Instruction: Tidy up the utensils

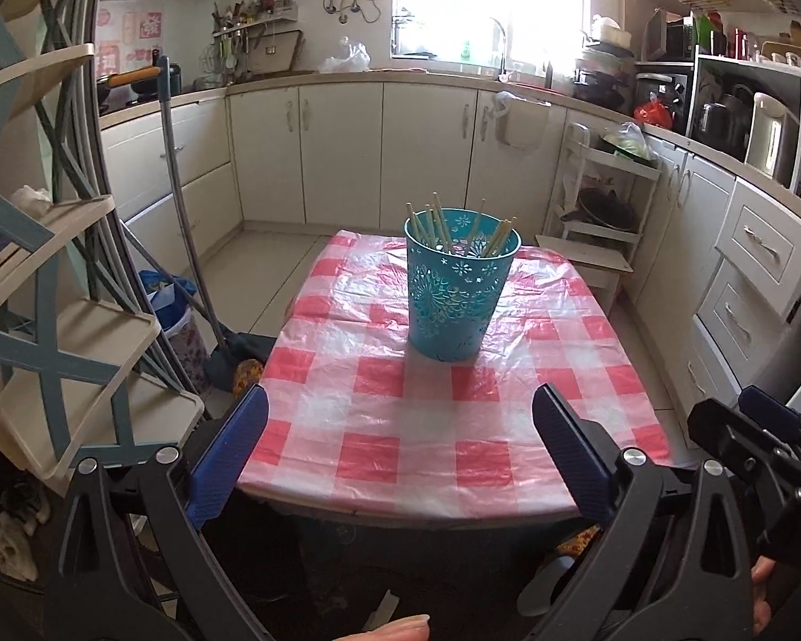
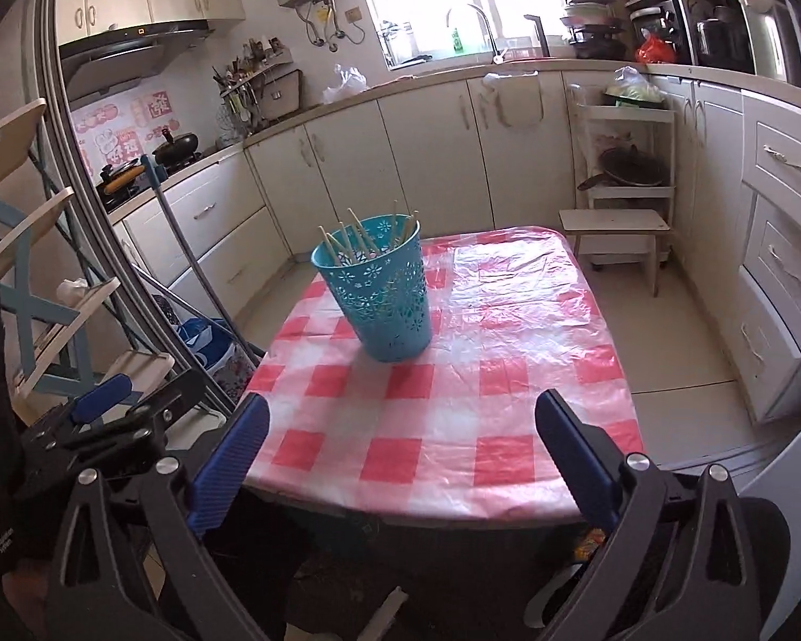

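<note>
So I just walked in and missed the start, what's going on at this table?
A person holds two grippers over a table with a red checked cover. Both the left gripper and the right gripper are open and empty, back near the table's near edge. The chopsticks all stand in the teal holder; no others lie loose on the cover.

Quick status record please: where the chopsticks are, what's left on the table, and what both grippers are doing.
chopsticks: standing in the teal basket, tips above its rim
basket: upright on the checked tablecloth
loose utensils on cloth: none visible
left gripper: open, empty, near the table's front edge
right gripper: open, empty, clear of the basket
</note>
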Demonstrator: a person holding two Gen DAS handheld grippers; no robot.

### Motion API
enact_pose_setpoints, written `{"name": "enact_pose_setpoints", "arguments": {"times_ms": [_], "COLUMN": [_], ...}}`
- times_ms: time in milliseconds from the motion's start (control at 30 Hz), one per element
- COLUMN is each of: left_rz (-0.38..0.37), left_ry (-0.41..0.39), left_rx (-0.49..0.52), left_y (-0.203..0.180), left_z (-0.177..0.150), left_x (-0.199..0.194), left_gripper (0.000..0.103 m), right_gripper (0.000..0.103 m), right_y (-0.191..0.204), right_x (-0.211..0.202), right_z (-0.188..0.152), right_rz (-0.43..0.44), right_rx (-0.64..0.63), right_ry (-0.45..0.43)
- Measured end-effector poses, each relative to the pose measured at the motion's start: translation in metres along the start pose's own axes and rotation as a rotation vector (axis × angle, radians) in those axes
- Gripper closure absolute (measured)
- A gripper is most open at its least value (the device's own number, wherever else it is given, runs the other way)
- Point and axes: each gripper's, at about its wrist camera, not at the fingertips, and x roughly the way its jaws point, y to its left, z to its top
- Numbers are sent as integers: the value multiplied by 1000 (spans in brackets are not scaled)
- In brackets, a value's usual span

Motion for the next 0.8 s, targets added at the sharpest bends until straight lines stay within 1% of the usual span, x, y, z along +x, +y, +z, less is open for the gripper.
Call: {"name": "enact_pose_setpoints", "arguments": {"times_ms": [100, 200, 267, 367, 433, 533, 633, 733, 800], "left_rz": [-20, -30, -21, 14, 11, 27, 15, -16, -26], "left_ry": [10, -1, -13, -32, -24, -6, 24, 76, 69], "left_rx": [-8, -13, -6, 22, 34, 48, 43, 5, 0], "left_y": [3, 6, 6, 4, 3, 2, 5, 12, 13], "left_z": [-2, -2, -3, -6, -8, -10, -13, -15, -18], "left_x": [-10, -22, -29, -39, -44, -48, -49, -49, -51], "left_gripper": [8, 8, 8, 8, 8, 8, 8, 8, 8], "right_gripper": [7, 7, 7, 7, 7, 7, 7, 7, 7], "right_y": [5, 12, 17, 22, 22, 24, 29, 33, 32], "right_x": [-12, -22, -28, -29, -28, -32, -40, -51, -57], "right_z": [-4, -8, -12, -15, -17, -21, -28, -39, -46], "right_rz": [-1, -5, -1, 12, 8, -4, -21, -27, -23], "right_rx": [12, 8, 4, 2, 9, 24, 24, 40, 59], "right_ry": [0, -5, -10, -2, 8, 10, -18, -62, -85]}}
